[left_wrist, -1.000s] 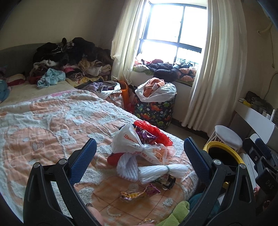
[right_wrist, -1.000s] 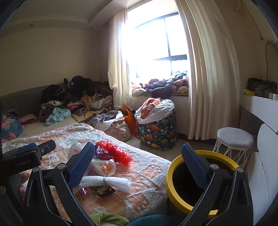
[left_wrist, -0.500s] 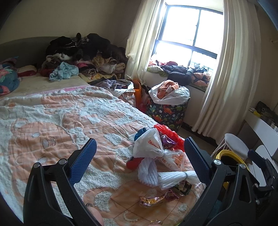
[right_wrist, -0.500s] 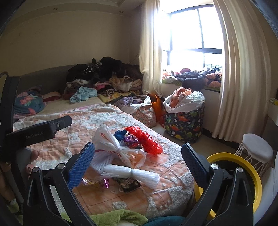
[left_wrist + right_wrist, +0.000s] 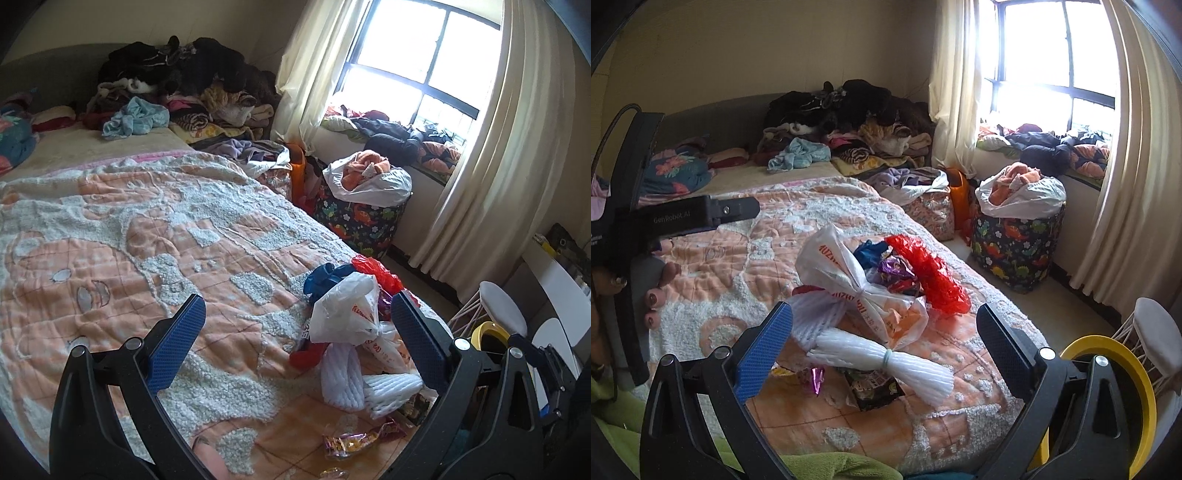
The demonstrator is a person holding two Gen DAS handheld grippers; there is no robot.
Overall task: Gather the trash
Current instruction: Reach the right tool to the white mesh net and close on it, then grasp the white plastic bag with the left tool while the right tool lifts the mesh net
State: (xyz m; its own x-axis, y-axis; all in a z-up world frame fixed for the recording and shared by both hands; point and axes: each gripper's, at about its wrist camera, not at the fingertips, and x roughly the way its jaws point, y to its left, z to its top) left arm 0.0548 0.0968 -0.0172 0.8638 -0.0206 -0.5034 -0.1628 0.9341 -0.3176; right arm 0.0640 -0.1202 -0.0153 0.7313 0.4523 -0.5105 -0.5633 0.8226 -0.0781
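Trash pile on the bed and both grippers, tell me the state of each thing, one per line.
Left gripper: open, empty.
Right gripper: open, empty.
White plastic bag: knotted, crumpled, on the bed.
White foam netting: banded, lying flat.
Red plastic bag: crumpled, loose.
Yellow-rimmed bin: open, beside the bed.
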